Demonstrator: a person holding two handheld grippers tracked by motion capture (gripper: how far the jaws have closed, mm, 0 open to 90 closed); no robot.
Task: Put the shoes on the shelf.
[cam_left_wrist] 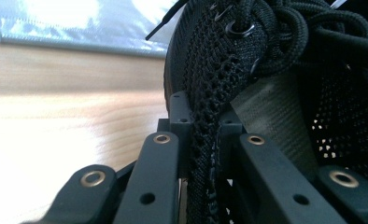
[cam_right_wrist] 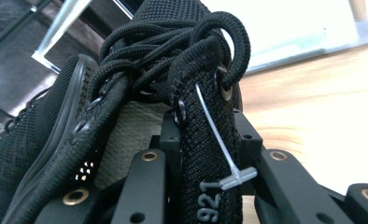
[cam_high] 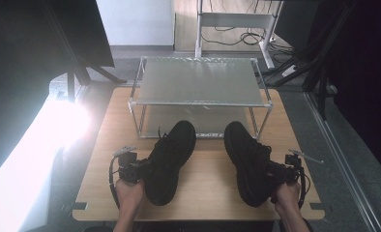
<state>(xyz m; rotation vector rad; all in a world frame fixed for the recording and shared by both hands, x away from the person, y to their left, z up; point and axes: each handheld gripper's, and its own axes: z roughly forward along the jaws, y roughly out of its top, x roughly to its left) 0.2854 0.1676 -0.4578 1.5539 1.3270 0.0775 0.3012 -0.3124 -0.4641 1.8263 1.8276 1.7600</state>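
From above, two black shoes sit on the wooden surface before a metal rack. The left claw pinches the left shoe by its knit collar edge. The right claw clamps the right shoe by its eyelet strip, where the right gripper view shows a plastic tag fastener and printed "921".

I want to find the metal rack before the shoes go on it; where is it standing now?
In the high view the metal rack stands at the far middle of the wooden table, just beyond the toes of the left shoe and the right shoe.
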